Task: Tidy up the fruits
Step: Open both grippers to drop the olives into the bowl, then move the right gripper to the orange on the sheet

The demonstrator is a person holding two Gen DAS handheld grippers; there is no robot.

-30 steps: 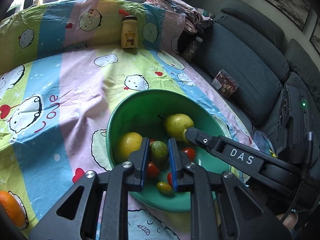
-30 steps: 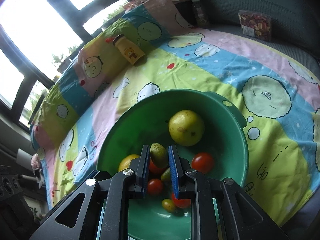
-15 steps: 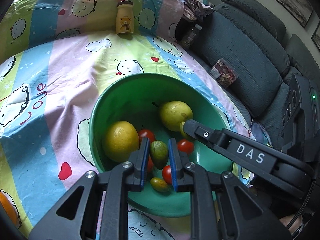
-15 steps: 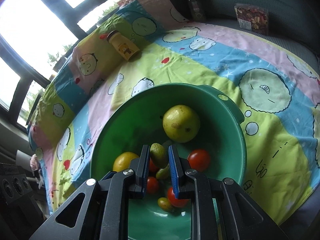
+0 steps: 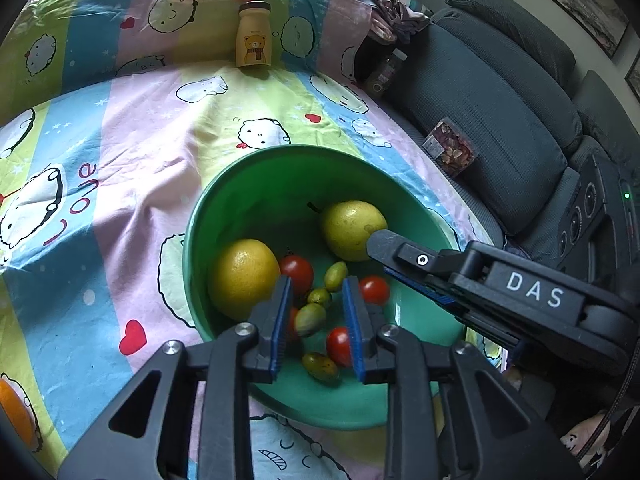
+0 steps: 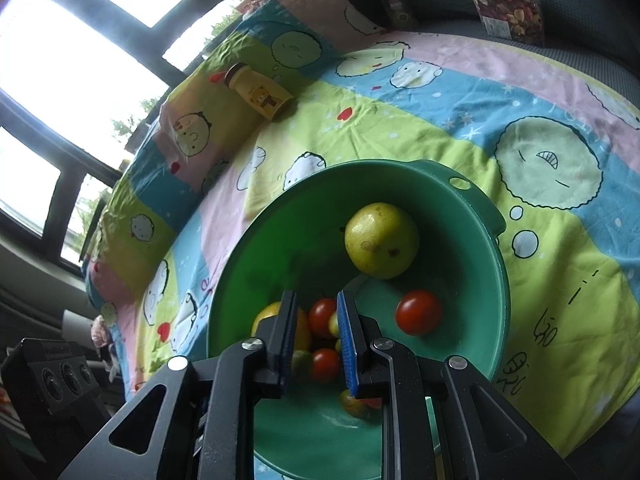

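Observation:
A green bowl (image 5: 256, 176) on the cartoon-print cloth holds a pear (image 5: 348, 228), a yellow citrus (image 5: 242, 272), cherry tomatoes (image 5: 296, 272) and small green fruits (image 5: 310, 318). My left gripper (image 5: 316, 320) is open above the bowl, with nothing between its blue pads. My right gripper (image 6: 316, 334) is also open and empty over the bowl (image 6: 472, 208); it shows in the left wrist view (image 5: 460, 276) beside the pear. The pear (image 6: 380, 240) and tomatoes (image 6: 418, 312) lie loose.
A yellow bear-print bottle (image 5: 254, 36) stands at the far edge of the cloth. An orange (image 5: 14, 416) lies at the near left. A grey sofa (image 5: 500, 92) with a snack packet (image 5: 452, 148) is on the right. Windows (image 6: 60, 52) lie beyond.
Both grippers have opened and let go of the small green fruits they held; those fruits now lie in the bowl.

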